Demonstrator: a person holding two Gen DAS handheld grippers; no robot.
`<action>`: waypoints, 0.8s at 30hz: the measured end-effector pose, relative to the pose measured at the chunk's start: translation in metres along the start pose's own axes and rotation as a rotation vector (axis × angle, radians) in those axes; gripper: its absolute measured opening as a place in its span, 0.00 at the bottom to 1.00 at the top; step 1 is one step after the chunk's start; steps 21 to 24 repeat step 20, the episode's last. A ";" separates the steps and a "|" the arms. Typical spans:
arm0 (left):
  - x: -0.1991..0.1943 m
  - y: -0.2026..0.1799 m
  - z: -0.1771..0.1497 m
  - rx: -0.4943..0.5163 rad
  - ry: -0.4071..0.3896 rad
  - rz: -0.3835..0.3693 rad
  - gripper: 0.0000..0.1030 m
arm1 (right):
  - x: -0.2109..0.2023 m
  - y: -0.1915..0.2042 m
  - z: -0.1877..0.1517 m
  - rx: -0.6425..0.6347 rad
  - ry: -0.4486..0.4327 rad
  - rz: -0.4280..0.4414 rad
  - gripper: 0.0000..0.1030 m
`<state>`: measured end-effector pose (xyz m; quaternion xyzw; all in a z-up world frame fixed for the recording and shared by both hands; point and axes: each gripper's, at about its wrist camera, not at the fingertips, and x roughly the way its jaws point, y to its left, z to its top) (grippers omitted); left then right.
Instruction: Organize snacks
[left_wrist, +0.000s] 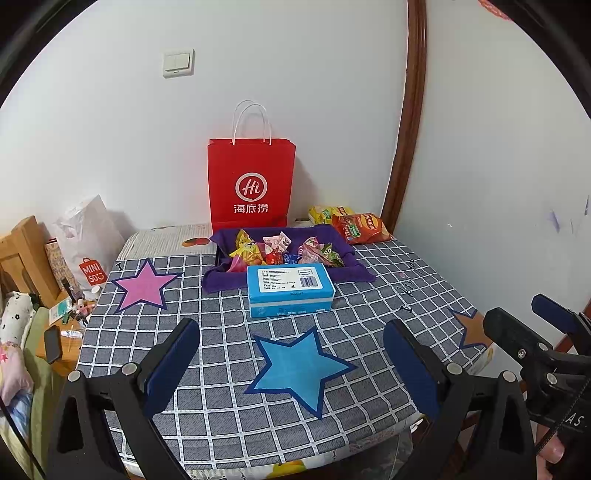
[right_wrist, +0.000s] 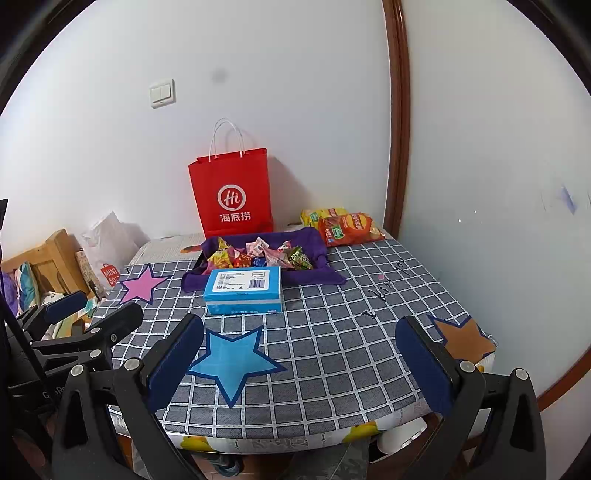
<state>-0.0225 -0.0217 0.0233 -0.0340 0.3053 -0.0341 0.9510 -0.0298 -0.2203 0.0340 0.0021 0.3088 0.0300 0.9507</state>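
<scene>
A purple-lined tray at the table's far middle holds several wrapped candies. A blue tissue pack lies just in front of it. Two chip bags, one orange and one yellow, lie at the far right by the wall. A red paper bag stands behind the tray. My left gripper is open and empty over the table's near edge. My right gripper is open and empty beside it, to the right.
The table has a grey checked cloth with pink, blue and orange star marks. A white wall runs along the right side and back. A wooden stand and a white shopping bag are off the left edge.
</scene>
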 end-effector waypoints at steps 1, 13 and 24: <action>-0.001 0.000 0.000 -0.001 -0.001 0.000 0.97 | 0.000 -0.001 0.000 0.000 0.001 0.000 0.99; -0.002 0.002 0.001 -0.006 -0.001 0.002 0.97 | 0.002 -0.004 -0.001 0.001 0.006 -0.003 0.99; 0.002 0.003 0.000 -0.019 0.004 0.014 0.97 | 0.003 -0.004 -0.001 -0.002 0.004 0.001 0.99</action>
